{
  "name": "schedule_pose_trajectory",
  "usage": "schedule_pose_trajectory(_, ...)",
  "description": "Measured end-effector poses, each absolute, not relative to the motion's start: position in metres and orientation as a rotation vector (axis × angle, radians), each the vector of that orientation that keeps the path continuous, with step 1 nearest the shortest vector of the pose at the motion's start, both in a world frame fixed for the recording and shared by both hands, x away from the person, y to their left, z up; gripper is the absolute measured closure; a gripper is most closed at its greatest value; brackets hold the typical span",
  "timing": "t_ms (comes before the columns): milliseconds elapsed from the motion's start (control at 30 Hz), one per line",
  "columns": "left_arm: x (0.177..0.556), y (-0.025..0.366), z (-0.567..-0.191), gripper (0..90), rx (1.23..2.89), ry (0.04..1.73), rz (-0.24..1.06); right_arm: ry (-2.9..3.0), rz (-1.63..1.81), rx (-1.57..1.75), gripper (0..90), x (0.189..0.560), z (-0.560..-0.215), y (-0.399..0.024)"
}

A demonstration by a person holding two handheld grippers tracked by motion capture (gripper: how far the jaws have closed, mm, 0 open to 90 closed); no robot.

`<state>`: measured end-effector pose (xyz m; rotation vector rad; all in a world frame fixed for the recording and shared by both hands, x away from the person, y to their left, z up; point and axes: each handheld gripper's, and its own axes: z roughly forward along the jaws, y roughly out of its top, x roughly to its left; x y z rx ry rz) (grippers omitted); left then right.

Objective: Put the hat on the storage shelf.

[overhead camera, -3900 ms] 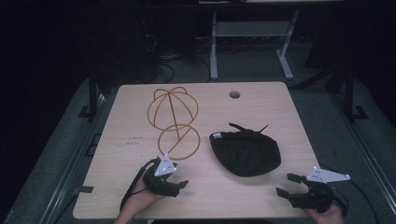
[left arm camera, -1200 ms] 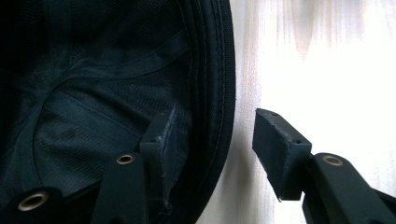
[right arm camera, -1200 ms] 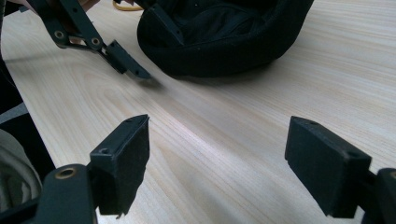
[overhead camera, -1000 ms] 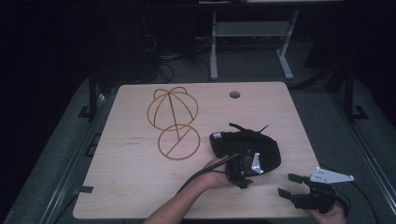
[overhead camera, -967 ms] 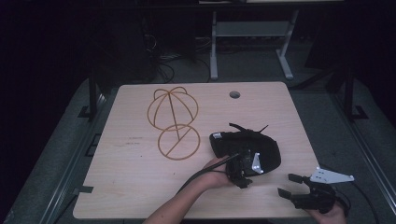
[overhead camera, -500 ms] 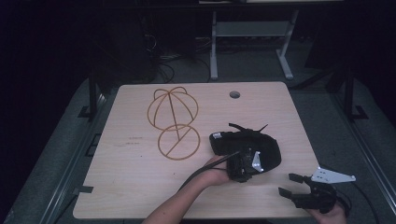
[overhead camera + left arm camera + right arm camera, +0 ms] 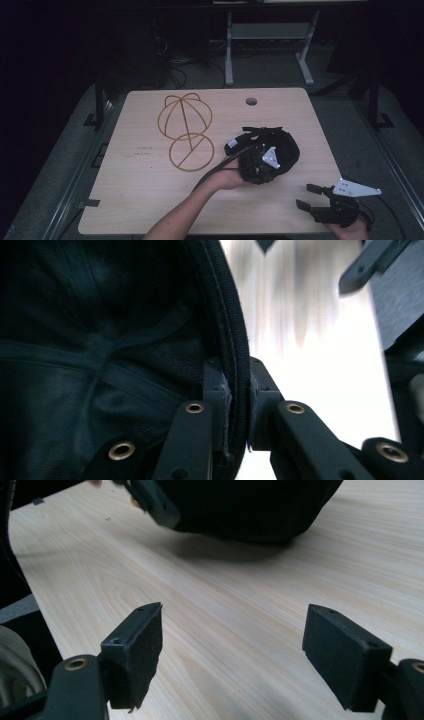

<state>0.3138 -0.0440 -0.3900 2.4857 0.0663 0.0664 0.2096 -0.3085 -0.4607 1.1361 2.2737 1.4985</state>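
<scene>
Dim room, pale wooden bench [image 7: 150,200]. A black cap [image 7: 285,150] sits right of centre on it, lying open-side up. The left gripper [image 7: 235,405] has its jaws closed on the cap's stitched rim — fabric pinched between the pads. Left of the cap lies a gold wire frame [image 7: 186,131], well apart from it. The right gripper [image 7: 232,655] hovers low over the bench's near right corner — jaws spread wide, holding nothing.
</scene>
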Motion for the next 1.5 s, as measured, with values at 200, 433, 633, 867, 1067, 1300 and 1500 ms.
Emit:
schedule_pose_trajectory(200,0.321,-0.033,-0.360,82.4,2.389,0.098,0.003,2.233,1.590,1.107,23.4,0.208,-0.453,-0.305)
schedule_pose_trajectory(433,0.320,-0.024,-0.335,82.3,2.308,0.097,-0.053,2.221,1.583,1.065,23.4,0.210,-0.446,-0.299)
schedule_pose_trajectory(633,0.313,-0.026,-0.323,82.3,2.277,0.046,-0.097,2.188,1.594,1.051,23.3,0.213,-0.440,-0.296)
schedule_pose_trajectory(867,0.300,-0.033,-0.313,82.2,2.272,-0.045,-0.115,2.137,1.616,1.031,23.3,0.213,-0.435,-0.299)
schedule_pose_trajectory(1067,0.291,-0.039,-0.315,82.0,2.283,-0.101,-0.138,2.118,1.618,1.041,23.3,0.214,-0.434,-0.302)
schedule_pose_trajectory(1300,0.283,-0.046,-0.319,82.1,2.298,-0.168,-0.168,2.123,1.614,1.035,29.2,0.214,-0.434,-0.303)
schedule_pose_trajectory(1500,0.279,-0.051,-0.313,82.1,2.291,-0.203,-0.178,2.122,1.649,1.016,40.8,0.213,-0.435,-0.306)
